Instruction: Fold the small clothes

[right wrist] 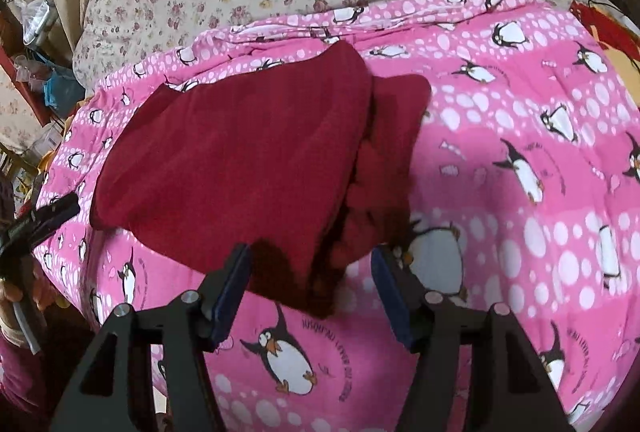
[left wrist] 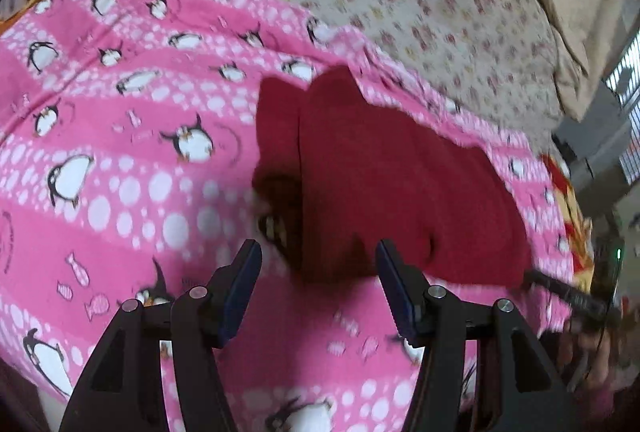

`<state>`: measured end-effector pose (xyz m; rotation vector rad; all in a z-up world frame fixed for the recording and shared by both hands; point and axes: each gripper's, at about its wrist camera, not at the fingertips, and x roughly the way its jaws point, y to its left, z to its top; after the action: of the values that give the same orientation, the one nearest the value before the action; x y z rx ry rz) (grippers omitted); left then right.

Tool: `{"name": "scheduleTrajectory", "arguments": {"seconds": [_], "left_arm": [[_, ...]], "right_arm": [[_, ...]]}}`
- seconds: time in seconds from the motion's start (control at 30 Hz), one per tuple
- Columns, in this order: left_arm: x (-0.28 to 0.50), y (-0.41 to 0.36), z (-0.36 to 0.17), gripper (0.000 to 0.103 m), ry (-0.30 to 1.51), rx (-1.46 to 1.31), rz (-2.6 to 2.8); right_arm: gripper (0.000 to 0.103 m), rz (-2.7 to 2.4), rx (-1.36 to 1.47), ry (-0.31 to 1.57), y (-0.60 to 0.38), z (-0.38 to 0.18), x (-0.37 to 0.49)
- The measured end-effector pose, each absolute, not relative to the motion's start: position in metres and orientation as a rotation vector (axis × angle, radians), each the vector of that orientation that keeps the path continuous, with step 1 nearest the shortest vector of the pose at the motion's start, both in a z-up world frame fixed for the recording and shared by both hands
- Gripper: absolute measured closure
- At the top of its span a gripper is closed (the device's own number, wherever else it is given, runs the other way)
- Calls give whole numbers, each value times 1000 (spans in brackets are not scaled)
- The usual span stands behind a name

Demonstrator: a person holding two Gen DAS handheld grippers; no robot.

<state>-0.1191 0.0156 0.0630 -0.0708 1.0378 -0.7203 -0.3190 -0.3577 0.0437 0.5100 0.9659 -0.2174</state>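
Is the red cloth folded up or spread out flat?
Folded. The red cloth lies doubled on the pink penguin blanket, one layer overlapping another.

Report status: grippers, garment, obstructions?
Left gripper open, right gripper open, both empty. Dark red knit garment folded on pink penguin blanket. Nothing obstructing.

The left gripper (left wrist: 318,252) fills 6 o'clock, its 2 black fingers with blue pads (left wrist: 394,284) spread apart — nothing between them. Just past the tips lies a folded dark-red knit garment (left wrist: 384,168) on a pink penguin-print blanket (left wrist: 120,136); at 12 o'clock, a cream floral bedsheet (left wrist: 400,12).
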Motion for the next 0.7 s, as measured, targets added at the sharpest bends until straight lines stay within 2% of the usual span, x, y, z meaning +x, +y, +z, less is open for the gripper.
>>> {"name": "scheduleTrajectory", "arguments": {"seconds": [0.17, 0.27, 0.3, 0.33, 0.37, 0.4, 0.43, 0.47, 0.7], "left_arm": [[-119, 17, 57, 65, 1014, -67, -757], [-112, 9, 46, 65, 1063, -91, -805], [-111, 5, 43, 67, 1077, -85, -808], [-109, 1, 40, 76, 1092, -77, -811], [-107, -5, 35, 91, 1116, -61, -819], [-107, -9, 33, 95, 1121, -35, -805], [-107, -11, 34, 102, 1108, -16, -793], [-108, -12, 35, 103, 1101, -8, -788], [-118, 18, 59, 103, 1051, -62, -749]], "right_arm": [[38, -220, 525, 973, -355, 37, -319], [38, -209, 542, 974, -354, 32, -315], [38, -202, 556, 969, -354, 29, -313], [38, -202, 559, 966, -353, 27, -312], [44, -204, 548, 959, -352, 25, -311], [51, -206, 521, 953, -350, 26, -310], [69, -211, 496, 950, -348, 27, -309], [80, -216, 467, 945, -346, 29, -309], [91, -173, 485, 876, -364, 60, -333]]}}
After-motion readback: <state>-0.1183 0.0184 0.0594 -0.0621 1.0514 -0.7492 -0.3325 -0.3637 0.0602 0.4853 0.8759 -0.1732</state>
